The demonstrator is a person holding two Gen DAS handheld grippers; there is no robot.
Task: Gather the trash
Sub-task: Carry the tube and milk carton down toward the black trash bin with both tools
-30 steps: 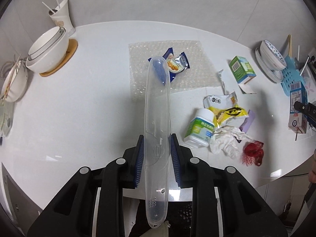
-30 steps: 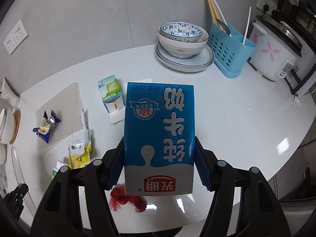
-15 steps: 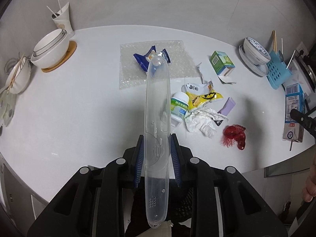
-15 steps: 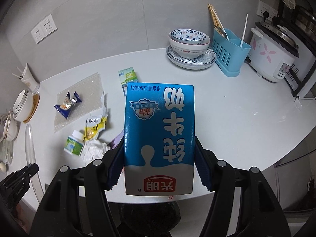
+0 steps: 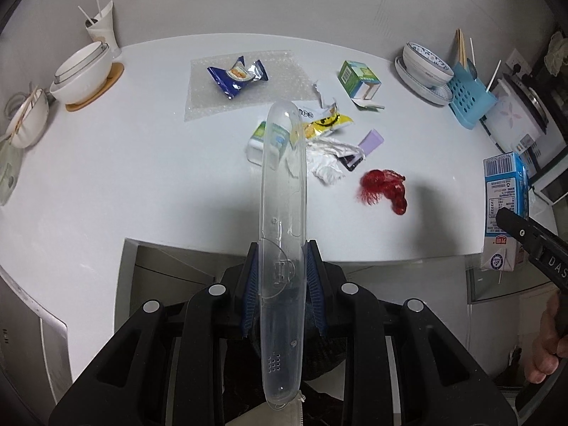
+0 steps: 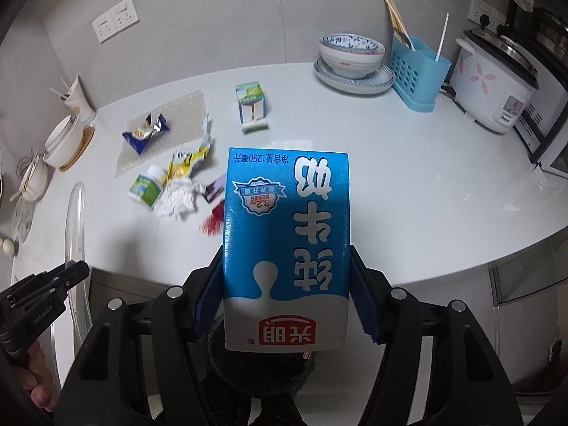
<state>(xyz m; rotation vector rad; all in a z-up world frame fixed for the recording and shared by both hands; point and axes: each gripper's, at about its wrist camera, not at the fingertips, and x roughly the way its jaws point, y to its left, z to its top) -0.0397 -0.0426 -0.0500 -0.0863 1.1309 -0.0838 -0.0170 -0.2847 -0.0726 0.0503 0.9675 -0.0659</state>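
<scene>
My left gripper [image 5: 283, 273] is shut on a long clear plastic case [image 5: 283, 213], held off the front edge of the white table [image 5: 142, 149]. My right gripper [image 6: 287, 284] is shut on a blue milk carton [image 6: 287, 234], also seen in the left wrist view [image 5: 504, 209]. On the table lie a blue snack wrapper [image 5: 236, 76] on bubble wrap [image 5: 209, 92], a small green box [image 5: 358, 78], a yellow wrapper [image 5: 325, 122], a pill bottle [image 6: 147, 186], crumpled tissue [image 5: 328, 159], a purple packet [image 5: 369, 142] and red netting [image 5: 385, 186].
White bowls [image 5: 83, 71] on a coaster and a cup [image 5: 103, 28] stand far left. Stacked patterned bowls [image 6: 351, 53], a blue utensil holder [image 6: 417, 71] and a rice cooker [image 6: 497, 81] stand far right. A dark bin opening [image 5: 319, 355] lies below both grippers.
Both grippers have pulled back from the table with their objects still held; the table edge and the cabinet below it now show in both views.
</scene>
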